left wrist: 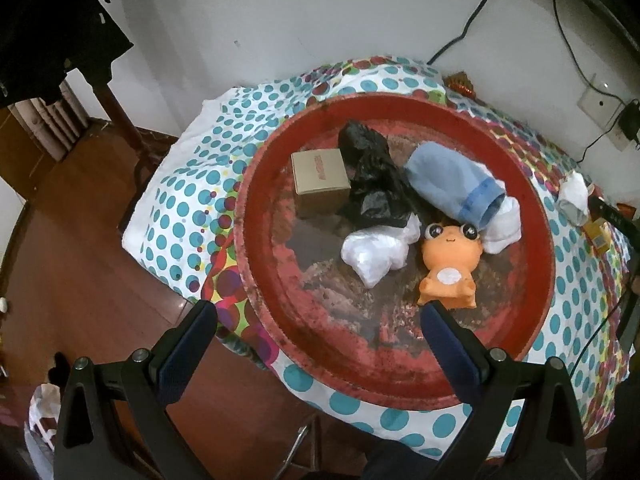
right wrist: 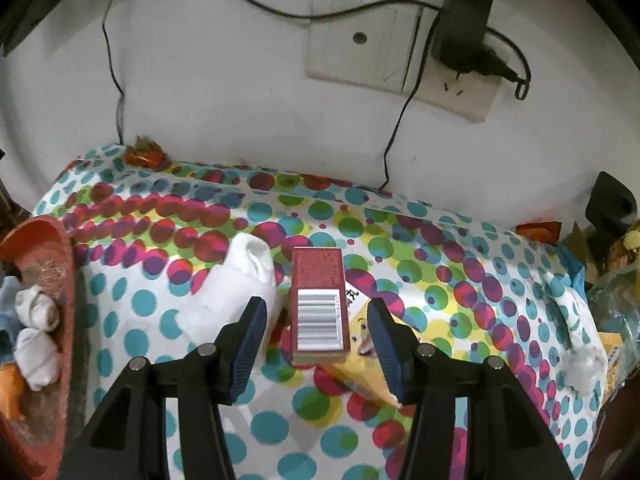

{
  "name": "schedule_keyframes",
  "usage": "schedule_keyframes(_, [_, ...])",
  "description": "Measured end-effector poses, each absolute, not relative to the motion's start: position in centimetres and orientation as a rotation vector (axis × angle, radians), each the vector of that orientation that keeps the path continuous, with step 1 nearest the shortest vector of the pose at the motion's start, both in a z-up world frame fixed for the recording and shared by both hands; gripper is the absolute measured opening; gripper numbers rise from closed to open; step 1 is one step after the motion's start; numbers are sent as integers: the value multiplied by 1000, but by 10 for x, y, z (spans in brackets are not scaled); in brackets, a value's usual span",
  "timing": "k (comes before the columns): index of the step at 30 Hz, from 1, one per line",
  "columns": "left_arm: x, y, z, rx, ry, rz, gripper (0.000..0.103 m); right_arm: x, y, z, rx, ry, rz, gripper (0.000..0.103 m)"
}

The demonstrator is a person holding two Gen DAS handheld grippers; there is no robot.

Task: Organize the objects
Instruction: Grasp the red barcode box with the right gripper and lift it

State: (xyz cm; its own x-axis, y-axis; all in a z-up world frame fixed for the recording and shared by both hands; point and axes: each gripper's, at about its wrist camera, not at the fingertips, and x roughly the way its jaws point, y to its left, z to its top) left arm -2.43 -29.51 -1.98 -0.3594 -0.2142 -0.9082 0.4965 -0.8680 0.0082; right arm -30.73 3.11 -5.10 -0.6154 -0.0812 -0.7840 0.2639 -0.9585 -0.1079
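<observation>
A small red box [right wrist: 318, 300] with a barcode label lies on a yellow snack packet [right wrist: 360, 364] on the dotted tablecloth [right wrist: 440, 264]. My right gripper [right wrist: 317, 306] is open and straddles the box, with a gap on each side. A white bundle [right wrist: 240, 280] lies just left of it. My left gripper [left wrist: 320, 320] hangs open and empty over the near rim of a worn red round tray [left wrist: 256, 208]. The tray holds a cardboard box [left wrist: 320, 176], a black bag [left wrist: 372, 176], a blue sock [left wrist: 452, 180], white socks [left wrist: 502, 228], a white bag [left wrist: 376, 252] and an orange toy [left wrist: 450, 268].
The table stands against a white wall with a socket plate [right wrist: 360, 44], a black charger [right wrist: 460, 20] and hanging cables. Red sweet wrappers [right wrist: 146, 154] lie at the back edge. A white sock [right wrist: 576, 332] and clutter sit at the right edge. Wooden floor [left wrist: 80, 240] lies left of the table.
</observation>
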Motion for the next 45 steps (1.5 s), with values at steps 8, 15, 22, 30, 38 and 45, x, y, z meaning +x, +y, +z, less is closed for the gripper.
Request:
schedule_keyframes(8, [-30, -291, -30, 1480, 365, -2242, 101, -301, 39, -64, 1207, 310, -2640, 30])
schedule_keyframes(15, [-36, -280, -36, 1506, 325, -2246, 101, -268, 60, -57, 1115, 305, -2653, 30])
schedule_keyframes(22, [-40, -259, -35, 1512, 267, -2300, 101, -239, 112, -61, 1137, 260, -2718, 30])
schedule_keyframes(30, [-58, -220, -30, 1509, 174, -2388, 101, -222, 168, -86, 1258, 193, -2727, 30])
schedule_keyframes(38, [-95, -166, -13, 1451, 118, -2536, 101, -205, 175, -94, 1266, 172, -2699, 30])
schedule_keyframes(45, [-148, -117, -12, 1421, 59, -2636, 101, -197, 181, -93, 1261, 151, -2682, 30])
